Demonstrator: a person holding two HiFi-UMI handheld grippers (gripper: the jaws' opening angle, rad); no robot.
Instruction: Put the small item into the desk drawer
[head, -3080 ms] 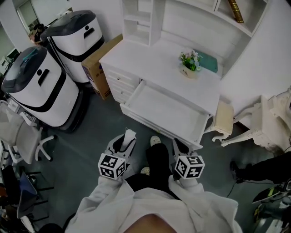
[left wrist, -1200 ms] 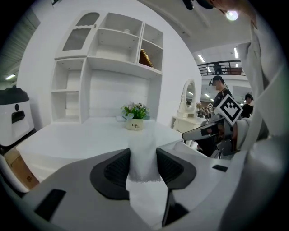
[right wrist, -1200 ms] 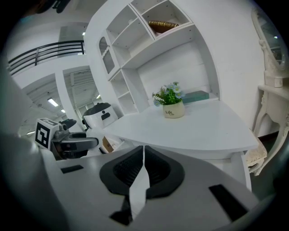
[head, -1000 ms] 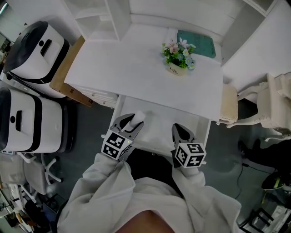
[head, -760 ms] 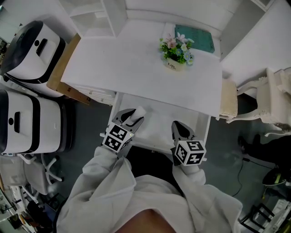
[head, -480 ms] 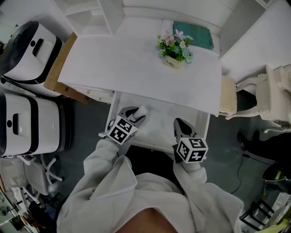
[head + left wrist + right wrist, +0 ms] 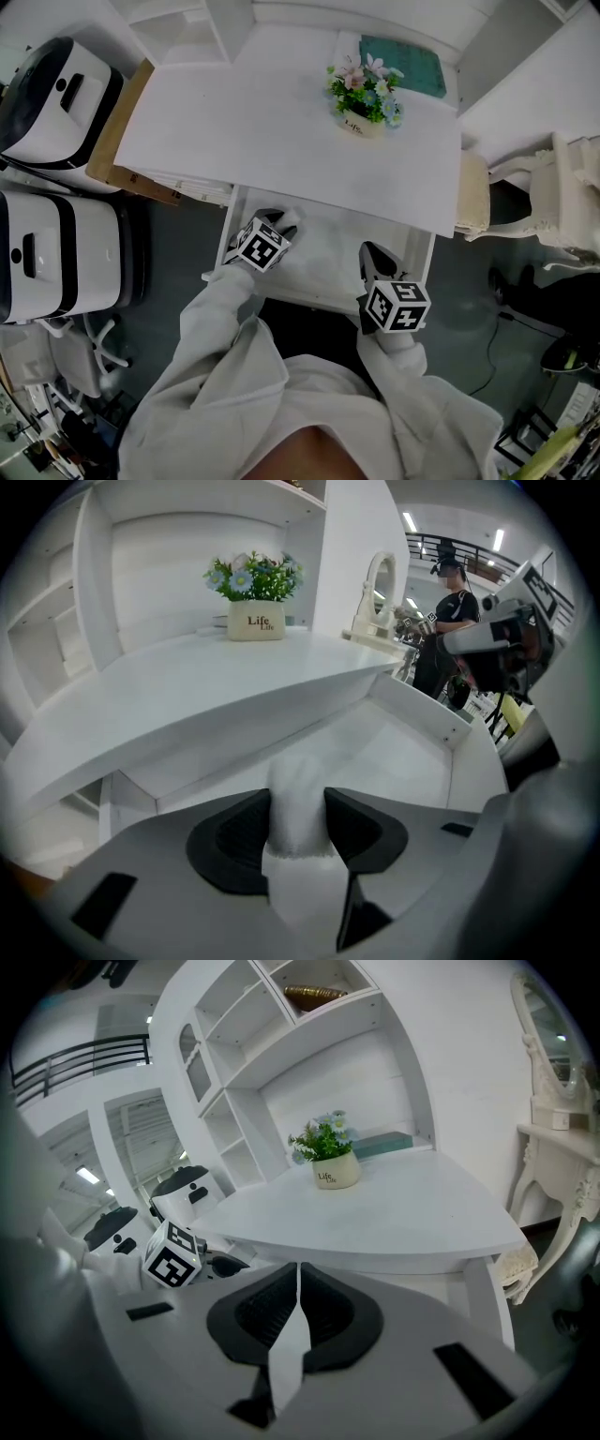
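While over drawer [image 7: 405,757], item [image 7: 294,789] in gripper [image 7: 296,799]

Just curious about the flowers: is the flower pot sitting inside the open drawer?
No, the flower pot stands on the desk top, behind the open drawer.

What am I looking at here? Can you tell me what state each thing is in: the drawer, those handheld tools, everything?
Drawer: pulled open.
Left tool: closed on the white item, over the drawer.
Right tool: closed, empty.
Flower pot: upright on the desk.
Teal mat: lying flat at the desk's back.
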